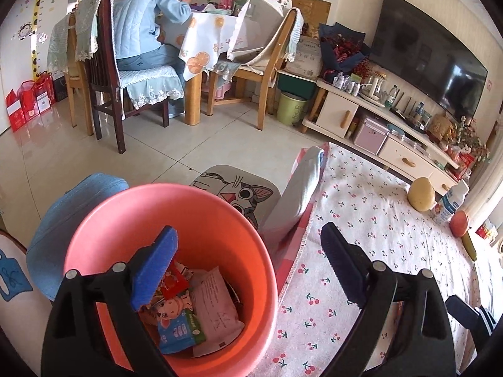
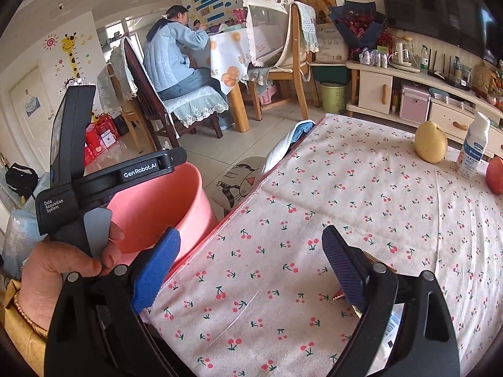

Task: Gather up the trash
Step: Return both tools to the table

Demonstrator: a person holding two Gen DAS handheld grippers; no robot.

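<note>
A pink bin (image 1: 204, 216) stands on the floor against the table's left edge, with several wrappers (image 1: 217, 308) lying in it. My left gripper (image 1: 248, 229) is open and holds nothing; its left finger hangs over the bin and its right finger over the cherry-print tablecloth (image 1: 377, 220). In the right wrist view my right gripper (image 2: 251, 231) is open above the tablecloth (image 2: 314, 172), nothing between its fingers. A small scrap of wrapper (image 2: 338, 296) peeks out beside its right finger. A hand (image 2: 56, 267) holds the left gripper's body by the bin (image 2: 151, 207).
A yellow fruit (image 2: 430, 144), a milk bottle (image 2: 474, 147) and a red apple (image 2: 495, 176) stand at the table's far right. A cat mat (image 1: 239, 191) lies on the floor. A person (image 1: 141, 28) sits at a dining table with chairs. A green bin (image 1: 290, 108) stands by the TV cabinet (image 1: 393, 132).
</note>
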